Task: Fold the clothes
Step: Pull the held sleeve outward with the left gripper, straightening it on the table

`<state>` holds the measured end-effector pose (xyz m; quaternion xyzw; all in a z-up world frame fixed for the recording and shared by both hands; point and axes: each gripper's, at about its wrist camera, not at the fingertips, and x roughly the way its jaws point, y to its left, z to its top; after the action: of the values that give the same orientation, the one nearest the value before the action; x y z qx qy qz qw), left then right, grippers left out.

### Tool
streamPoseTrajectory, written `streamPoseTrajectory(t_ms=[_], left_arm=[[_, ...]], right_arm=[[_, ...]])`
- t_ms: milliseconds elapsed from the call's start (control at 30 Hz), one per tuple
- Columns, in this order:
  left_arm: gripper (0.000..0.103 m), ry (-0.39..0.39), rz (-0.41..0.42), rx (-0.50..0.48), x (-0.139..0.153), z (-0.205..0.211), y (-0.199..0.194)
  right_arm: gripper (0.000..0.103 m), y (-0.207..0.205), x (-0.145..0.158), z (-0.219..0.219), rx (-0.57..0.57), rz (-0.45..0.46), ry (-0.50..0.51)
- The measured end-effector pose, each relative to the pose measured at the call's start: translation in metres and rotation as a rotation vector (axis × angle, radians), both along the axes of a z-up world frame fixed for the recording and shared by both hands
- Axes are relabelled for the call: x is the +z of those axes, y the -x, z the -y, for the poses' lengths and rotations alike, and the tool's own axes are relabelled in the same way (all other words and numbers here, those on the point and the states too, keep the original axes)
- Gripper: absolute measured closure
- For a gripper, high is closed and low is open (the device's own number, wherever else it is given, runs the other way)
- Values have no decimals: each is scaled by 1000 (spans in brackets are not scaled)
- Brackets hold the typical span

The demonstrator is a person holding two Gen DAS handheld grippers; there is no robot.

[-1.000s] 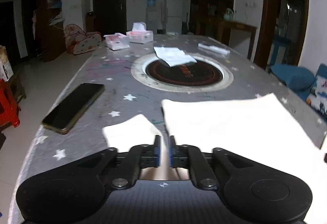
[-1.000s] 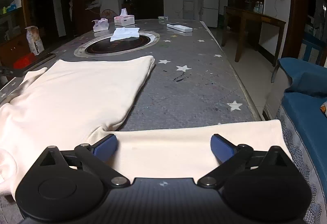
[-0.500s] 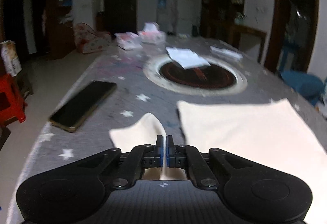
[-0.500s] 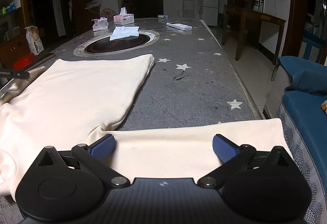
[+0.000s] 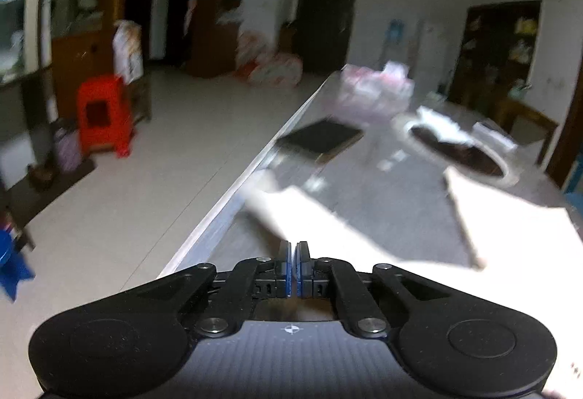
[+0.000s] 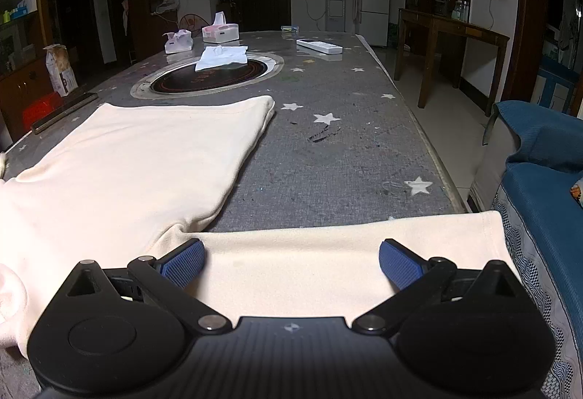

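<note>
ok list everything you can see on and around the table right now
garment: 1, cream, flat on near table, right sleeve toward couch
table: 1, grey with stars
hotplate: 1, black, mid table
cloth: 1, white, on hotplate
tissue boxes: 2, pink-white, far end
remote: 1, white, far right
phone: 1, black, left edge
stool: 1, red, floor
couch: 1, blue, right
left gripper: shut on left sleeve
right gripper: open over right sleeve

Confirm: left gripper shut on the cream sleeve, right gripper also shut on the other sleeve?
Not quite. The left gripper is shut on the cream sleeve, but the right wrist view shows the right gripper open, its jaws wide apart over the other sleeve.
</note>
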<state>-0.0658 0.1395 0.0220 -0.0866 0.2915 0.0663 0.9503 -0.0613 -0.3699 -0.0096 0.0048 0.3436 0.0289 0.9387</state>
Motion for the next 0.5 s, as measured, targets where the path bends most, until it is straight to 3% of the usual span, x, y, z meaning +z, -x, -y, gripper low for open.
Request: streamPoseTrajectory(t_ms=[167,267,433,500], left_arm=[[96,-16,-2,38,6,-9,-1],[84,-43,-3,-24,10,-2,-15],[84,-110,-85,-89,-10,7,-49],[85,-179,-78,-85,-13,10,-58]], right_arm=[[0,0,0,0,0,0,1],[0,0,0,0,0,0,2],[0,0,0,0,0,-1,0],[0,0,0,0,0,-2,0]])
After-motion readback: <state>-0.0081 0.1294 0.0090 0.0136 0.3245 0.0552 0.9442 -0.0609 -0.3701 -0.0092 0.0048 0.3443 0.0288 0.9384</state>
